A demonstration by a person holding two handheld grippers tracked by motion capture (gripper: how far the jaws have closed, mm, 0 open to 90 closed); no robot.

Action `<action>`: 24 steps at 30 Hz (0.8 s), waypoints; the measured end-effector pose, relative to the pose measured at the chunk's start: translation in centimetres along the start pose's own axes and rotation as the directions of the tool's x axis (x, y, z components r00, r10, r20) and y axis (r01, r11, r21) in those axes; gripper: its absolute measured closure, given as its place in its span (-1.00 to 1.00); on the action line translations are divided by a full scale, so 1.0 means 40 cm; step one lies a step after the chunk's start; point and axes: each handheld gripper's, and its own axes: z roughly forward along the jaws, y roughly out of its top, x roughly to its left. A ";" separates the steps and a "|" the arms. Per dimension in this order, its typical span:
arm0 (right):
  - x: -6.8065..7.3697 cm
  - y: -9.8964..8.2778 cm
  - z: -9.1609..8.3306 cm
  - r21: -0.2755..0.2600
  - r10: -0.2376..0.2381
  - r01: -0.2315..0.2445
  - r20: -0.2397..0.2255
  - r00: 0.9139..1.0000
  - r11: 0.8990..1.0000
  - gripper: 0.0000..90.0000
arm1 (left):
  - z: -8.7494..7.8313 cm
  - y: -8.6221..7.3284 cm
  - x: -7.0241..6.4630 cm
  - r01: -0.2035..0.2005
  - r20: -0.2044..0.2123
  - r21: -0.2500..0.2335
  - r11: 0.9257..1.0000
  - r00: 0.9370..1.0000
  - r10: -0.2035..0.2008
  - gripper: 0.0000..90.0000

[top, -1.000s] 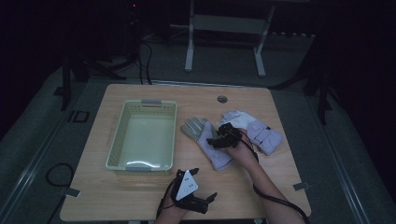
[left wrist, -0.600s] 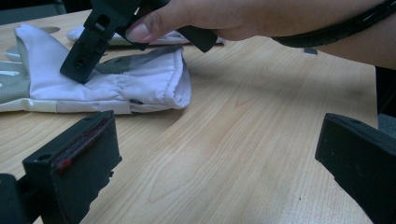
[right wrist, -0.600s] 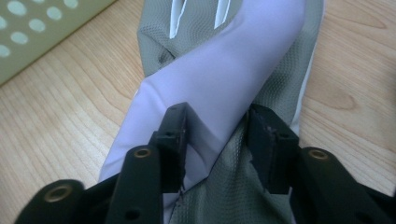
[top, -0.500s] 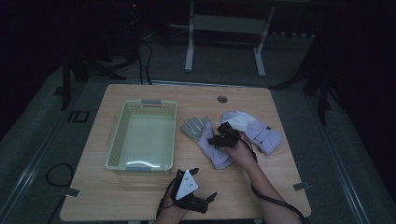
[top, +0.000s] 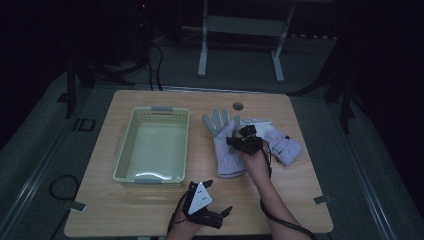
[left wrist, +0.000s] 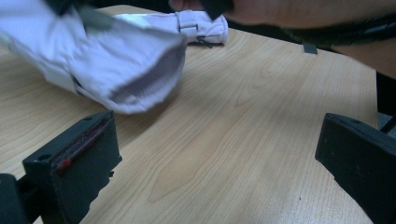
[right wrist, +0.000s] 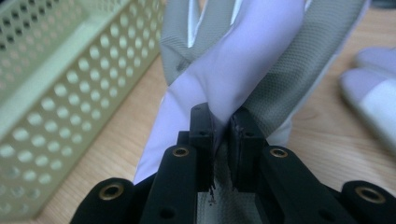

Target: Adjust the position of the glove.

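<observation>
A pale lilac glove with grey fingers lies on the wooden table, right of the basket. My right gripper is shut on its fabric; its jaws have just been closing, and in the right gripper view the glove is pinched between them and lifts off the table. A second lilac glove lies to the right. My left gripper rests near the table's front edge, open, with nothing between its jaws. In the left gripper view the lifted glove's cuff hangs above the wood.
A pale green perforated basket stands on the left half of the table, with nothing in it. A small round hole sits near the far edge. A metal stand is on the floor beyond.
The right gripper has closed on the lilac glove and risen a little, gathering the fabric up. The left gripper has stayed put.
</observation>
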 end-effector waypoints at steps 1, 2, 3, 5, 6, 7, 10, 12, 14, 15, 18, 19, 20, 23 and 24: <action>0.002 0.003 -0.011 -0.019 0.013 -0.013 -0.004 1.000 1.000 0.81 | 0.000 0.000 0.000 -0.001 0.000 0.000 1.000 1.000 0.001 -1.00; 0.004 0.007 -0.022 -0.039 0.026 -0.026 -0.002 1.000 0.999 0.81 | 0.000 0.000 0.000 -0.002 0.000 0.000 1.000 1.000 0.002 -1.00; 0.007 0.008 -0.028 -0.049 0.029 -0.029 0.002 1.000 0.998 0.81 | 0.000 0.000 0.000 -0.002 -0.001 0.000 1.000 1.000 0.002 -1.00; 0.014 0.009 -0.040 -0.065 0.039 -0.037 0.022 0.999 0.997 0.81 | 0.000 0.000 0.000 -0.003 -0.001 -0.001 1.000 1.000 0.003 -1.00; 0.017 0.008 -0.045 -0.066 0.050 -0.048 0.035 0.998 0.997 0.81 | 0.000 0.000 0.000 -0.003 -0.001 -0.001 1.000 1.000 0.003 -1.00; 0.018 0.005 -0.049 -0.071 0.070 -0.066 0.047 0.996 0.995 0.81 | 0.000 0.000 0.000 -0.002 -0.001 0.000 1.000 1.000 0.002 -1.00; 0.020 -0.010 -0.050 -0.071 0.101 -0.096 0.075 0.992 0.993 0.81 | 0.000 0.000 0.000 -0.002 -0.001 -0.002 1.000 1.000 0.002 -1.00; 0.017 -0.026 -0.039 -0.058 0.124 -0.120 0.073 0.990 0.991 0.81 | 0.000 0.000 0.000 -0.005 -0.001 -0.001 1.000 1.000 0.005 -1.00; 0.019 -0.033 -0.031 -0.048 0.125 -0.122 0.075 0.989 0.991 0.81 | 0.000 0.000 0.000 -0.005 -0.001 -0.001 1.000 1.000 0.005 -1.00; 0.020 -0.040 -0.022 -0.038 0.130 -0.128 0.076 0.989 0.991 0.81 | 0.000 0.000 0.000 -0.004 0.000 -0.001 1.000 1.000 0.004 -1.00; 0.022 -0.059 0.013 -0.016 0.142 -0.141 0.086 0.986 0.990 0.80 | 0.000 0.000 0.000 -0.005 0.000 -0.001 1.000 1.000 0.005 -1.00; 0.020 -0.063 0.022 -0.008 0.144 -0.144 0.090 0.985 0.990 0.80 | 0.000 0.000 0.000 -0.003 0.002 -0.001 1.000 1.000 0.003 -1.00; 0.015 -0.070 0.039 0.006 0.157 -0.158 0.096 0.983 0.987 0.80 | 0.000 0.000 0.000 -0.004 0.002 -0.001 1.000 1.000 0.004 -1.00; 0.012 -0.076 0.052 0.015 0.157 -0.159 0.110 0.982 0.987 0.79 | 0.000 0.000 0.001 0.000 0.005 -0.001 1.000 1.000 0.000 -1.00; 0.009 -0.079 0.060 0.016 0.159 -0.161 0.109 0.981 0.987 0.78 | 0.000 0.000 0.001 0.001 0.007 -0.001 1.000 1.000 -0.001 -1.00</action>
